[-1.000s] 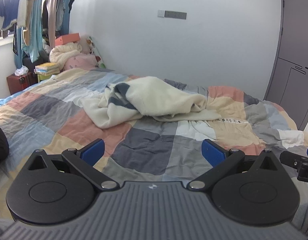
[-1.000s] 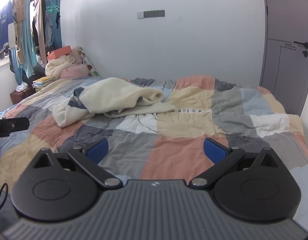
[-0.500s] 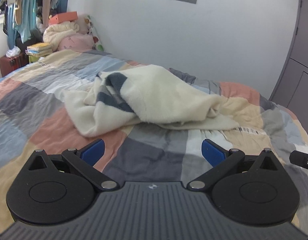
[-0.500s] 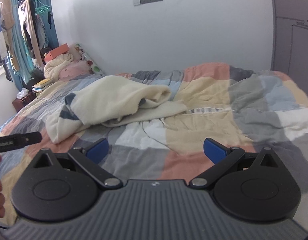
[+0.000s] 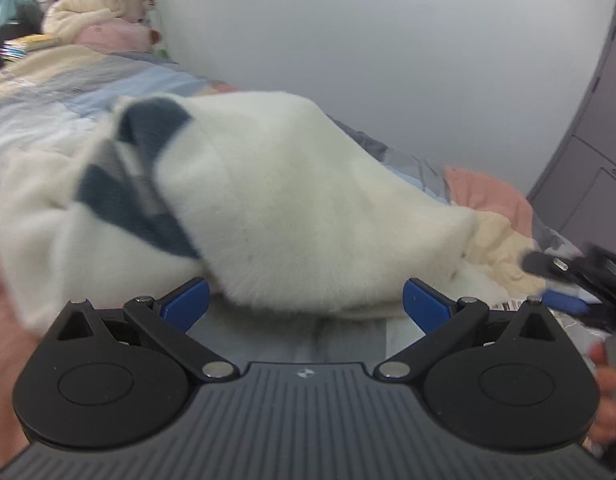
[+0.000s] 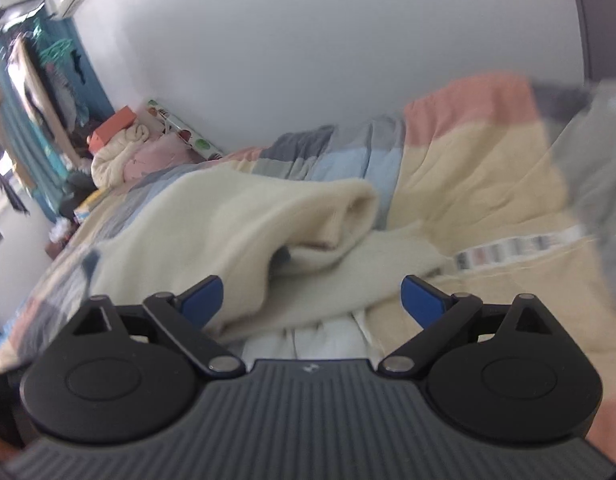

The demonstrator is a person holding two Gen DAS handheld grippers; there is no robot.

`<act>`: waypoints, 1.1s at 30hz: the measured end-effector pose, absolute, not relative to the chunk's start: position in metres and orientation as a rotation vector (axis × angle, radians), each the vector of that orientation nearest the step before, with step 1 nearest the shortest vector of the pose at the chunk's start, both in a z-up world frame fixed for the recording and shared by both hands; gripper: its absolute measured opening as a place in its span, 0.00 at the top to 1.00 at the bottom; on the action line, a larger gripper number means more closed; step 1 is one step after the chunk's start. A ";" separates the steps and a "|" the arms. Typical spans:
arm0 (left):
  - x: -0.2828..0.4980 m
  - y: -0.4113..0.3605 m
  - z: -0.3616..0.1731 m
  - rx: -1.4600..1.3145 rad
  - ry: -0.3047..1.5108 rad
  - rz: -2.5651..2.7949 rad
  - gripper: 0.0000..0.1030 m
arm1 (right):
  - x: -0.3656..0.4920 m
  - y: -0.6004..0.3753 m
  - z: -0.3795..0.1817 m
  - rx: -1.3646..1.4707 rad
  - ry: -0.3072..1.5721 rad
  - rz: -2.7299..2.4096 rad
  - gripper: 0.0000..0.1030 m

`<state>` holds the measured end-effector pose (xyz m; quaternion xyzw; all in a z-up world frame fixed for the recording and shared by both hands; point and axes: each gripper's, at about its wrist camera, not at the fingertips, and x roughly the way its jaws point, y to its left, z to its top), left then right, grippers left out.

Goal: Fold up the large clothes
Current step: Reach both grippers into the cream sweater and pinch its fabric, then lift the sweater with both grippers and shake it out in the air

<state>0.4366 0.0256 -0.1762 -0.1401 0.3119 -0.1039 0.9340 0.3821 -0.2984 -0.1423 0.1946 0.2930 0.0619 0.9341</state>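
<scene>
With the left gripper [image 5: 305,306] spread and empty and the right gripper [image 6: 312,298] closing on nothing near the heaped cream garment [image 5: 291,208], blur possibly hides layers, so either could pinch several.

Soft, even daylight, bright, no hard shadows. Source looks like the upper left of the frame, where the hanging clothes [image 6: 47,80] wash out in the right wrist view. Heavy motion blur in both views: the cream garment [image 5: 287,200] is smeared, the quilt [image 6: 488,184] streaks toward the right edge. Only the gripper bodies stay sharp. Strong fisheye bending: the door [image 5: 588,140] curves at the right edge, the wall [image 6: 328,60] bows.
</scene>
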 end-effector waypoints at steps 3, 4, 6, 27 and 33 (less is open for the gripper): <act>0.459 0.029 -0.199 -0.333 0.643 -0.233 0.00 | 0.416 -0.301 -0.159 0.423 0.591 0.120 0.22; 0.465 0.031 -0.204 -0.347 0.630 -0.236 0.02 | 0.426 -0.302 -0.164 0.438 0.590 0.132 0.23; 0.474 0.036 -0.209 -0.377 0.609 -0.242 0.09 | 0.440 -0.303 -0.171 0.461 0.576 0.160 0.31; 0.468 0.098 -0.161 -0.592 0.500 -0.234 0.78 | 0.412 -0.289 -0.129 0.538 0.397 0.269 0.85; 0.413 0.129 -0.133 -0.633 0.477 -0.229 0.79 | 0.344 -0.274 -0.106 0.539 0.404 0.283 0.86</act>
